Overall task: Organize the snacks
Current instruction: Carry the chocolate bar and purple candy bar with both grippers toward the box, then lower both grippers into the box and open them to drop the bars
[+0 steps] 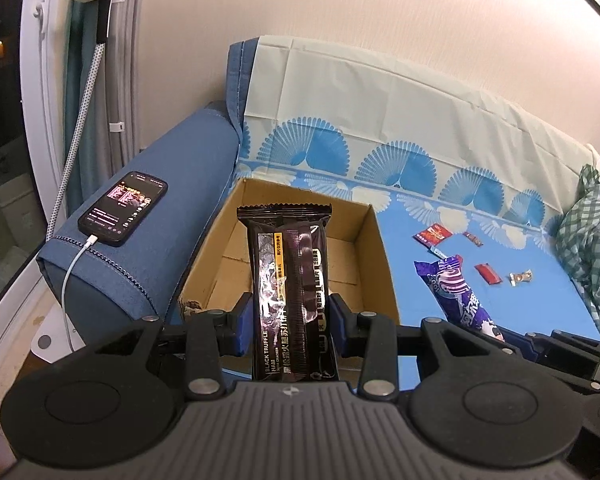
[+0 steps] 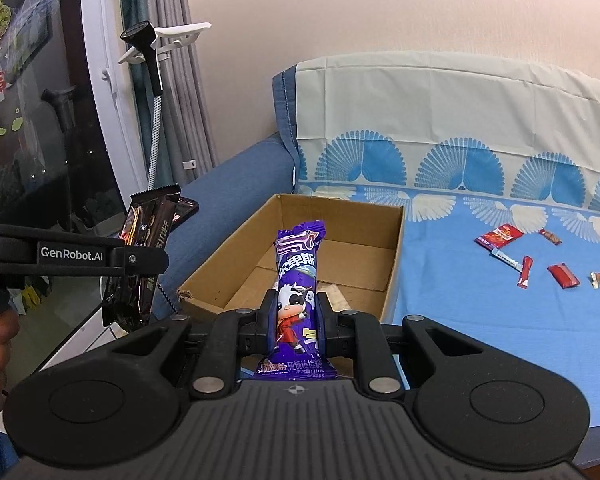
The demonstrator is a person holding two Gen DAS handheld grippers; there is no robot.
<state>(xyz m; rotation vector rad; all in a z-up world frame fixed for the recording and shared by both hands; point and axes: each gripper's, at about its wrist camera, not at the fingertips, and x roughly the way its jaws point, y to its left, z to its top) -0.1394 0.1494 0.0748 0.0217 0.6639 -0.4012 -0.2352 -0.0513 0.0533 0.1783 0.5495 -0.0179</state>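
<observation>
My left gripper (image 1: pixel 290 316) is shut on a black cracker packet (image 1: pixel 288 276), held upright over the near edge of an open cardboard box (image 1: pixel 384 264). My right gripper (image 2: pixel 294 312) is shut on a purple snack packet (image 2: pixel 298 280), upright in front of the same box (image 2: pixel 396 256). The purple packet also shows in the left wrist view (image 1: pixel 456 292), and the black packet in the right wrist view (image 2: pixel 144 248) at the left. The box floor that shows is bare.
Several small wrapped candies (image 2: pixel 526 266) lie on the blue sheet (image 2: pixel 480 312) right of the box. A phone (image 1: pixel 124 208) on a charging cable rests on the blue sofa arm (image 1: pixel 180 168). A green checked cloth (image 1: pixel 592 248) lies at the far right.
</observation>
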